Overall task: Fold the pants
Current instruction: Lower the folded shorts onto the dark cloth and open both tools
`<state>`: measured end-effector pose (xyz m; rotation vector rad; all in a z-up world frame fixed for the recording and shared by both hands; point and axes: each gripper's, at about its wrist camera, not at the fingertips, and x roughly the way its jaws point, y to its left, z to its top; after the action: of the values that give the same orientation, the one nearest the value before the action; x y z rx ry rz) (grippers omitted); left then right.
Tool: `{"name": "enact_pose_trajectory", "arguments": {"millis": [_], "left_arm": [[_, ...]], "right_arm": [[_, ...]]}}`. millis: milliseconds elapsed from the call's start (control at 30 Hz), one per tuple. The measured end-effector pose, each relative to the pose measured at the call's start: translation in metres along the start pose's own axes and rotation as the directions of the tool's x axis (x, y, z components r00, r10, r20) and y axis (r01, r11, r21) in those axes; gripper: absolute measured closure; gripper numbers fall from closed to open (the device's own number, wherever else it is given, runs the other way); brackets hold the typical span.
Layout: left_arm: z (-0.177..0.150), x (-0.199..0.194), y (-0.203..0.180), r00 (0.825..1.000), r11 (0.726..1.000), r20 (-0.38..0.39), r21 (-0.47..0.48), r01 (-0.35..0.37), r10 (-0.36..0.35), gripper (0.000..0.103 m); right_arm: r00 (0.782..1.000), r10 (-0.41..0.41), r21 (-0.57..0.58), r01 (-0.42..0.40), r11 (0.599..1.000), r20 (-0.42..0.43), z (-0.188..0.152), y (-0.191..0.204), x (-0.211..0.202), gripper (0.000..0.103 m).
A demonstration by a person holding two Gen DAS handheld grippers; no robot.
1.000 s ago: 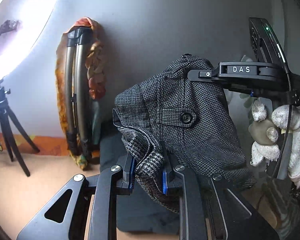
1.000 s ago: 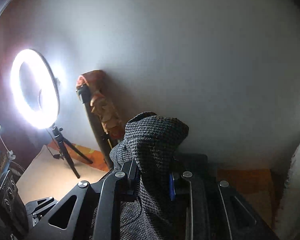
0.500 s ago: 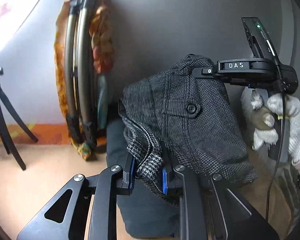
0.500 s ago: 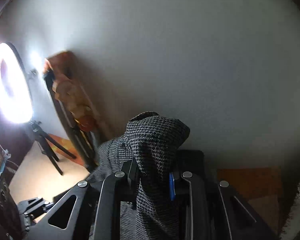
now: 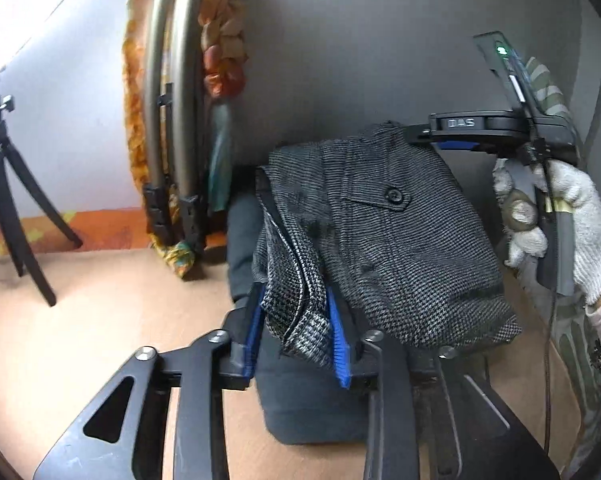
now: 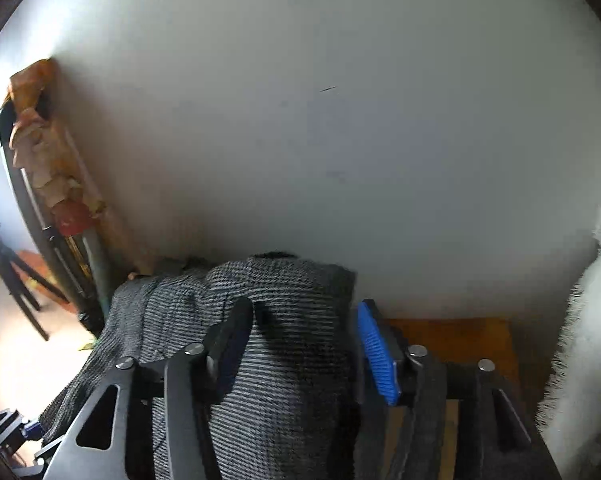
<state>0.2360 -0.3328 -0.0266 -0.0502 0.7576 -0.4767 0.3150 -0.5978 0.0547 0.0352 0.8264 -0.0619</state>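
The left gripper [image 5: 296,332] pinched the pants [image 5: 384,240]; the right gripper [image 6: 300,344] had spread loose — the raised corner could slump, spoiling the fold.

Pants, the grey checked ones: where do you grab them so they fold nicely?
Take the thick stitched waist edge, not the loose middle. The pants are bunched, and that firm edge sticks out below the button flap, where the left gripper pinches it from underneath. The far top corner, by the right gripper, is the matching spot, probably best reached from the side.
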Motion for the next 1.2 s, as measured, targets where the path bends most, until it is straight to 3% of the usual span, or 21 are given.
{"name": "enact_pose_trajectory", "arguments": {"millis": [67,200,367,567,667,700,767,933,1200], "left_arm": [[0.000,-0.002,0.003,1.000,1.000,-0.010,-0.001,-0.007,0.007,0.073],[0.002,-0.006,0.012,0.999,0.999,-0.026,-0.021,-0.035,0.035,0.061],[-0.001,-0.014,0.025,0.994,0.995,-0.072,-0.057,-0.081,0.077,0.061],[-0.002,-0.043,0.023,0.994,0.994,-0.045,-0.041,-0.098,0.097,0.061],[-0.003,-0.058,0.026,0.995,0.994,-0.040,-0.059,-0.092,0.090,0.061],[-0.004,-0.064,0.027,0.996,0.994,-0.041,-0.072,-0.083,0.080,0.061],[-0.007,-0.071,0.026,0.996,0.994,-0.038,-0.069,-0.081,0.078,0.061],[-0.015,-0.085,0.019,0.996,0.996,-0.032,-0.012,-0.087,0.087,0.061],[-0.024,-0.080,0.014,0.996,0.997,-0.051,0.035,-0.069,0.071,0.061]], "right_arm": [[1.000,-0.010,0.011,0.010,1.000,0.000,-0.002,-0.003,-0.005,0.040],[1.000,-0.019,0.014,0.019,1.000,-0.001,-0.006,-0.004,-0.012,0.038],[1.000,-0.030,0.028,0.030,0.999,-0.001,-0.010,0.001,-0.022,0.036],[1.000,-0.028,0.055,0.028,0.998,0.001,-0.020,-0.001,-0.046,0.036],[0.999,-0.007,0.054,0.005,0.999,0.044,-0.026,0.004,-0.059,0.036],[0.997,0.022,0.051,-0.026,0.998,0.080,-0.027,0.005,-0.066,0.040],[0.991,0.060,0.039,-0.065,0.997,0.122,-0.028,0.003,-0.077,0.068],[0.995,0.057,-0.015,-0.056,0.998,0.080,-0.025,0.017,-0.049,0.070],[0.999,0.007,0.043,-0.005,0.999,-0.039,-0.039,0.000,0.010,0.070]]}}
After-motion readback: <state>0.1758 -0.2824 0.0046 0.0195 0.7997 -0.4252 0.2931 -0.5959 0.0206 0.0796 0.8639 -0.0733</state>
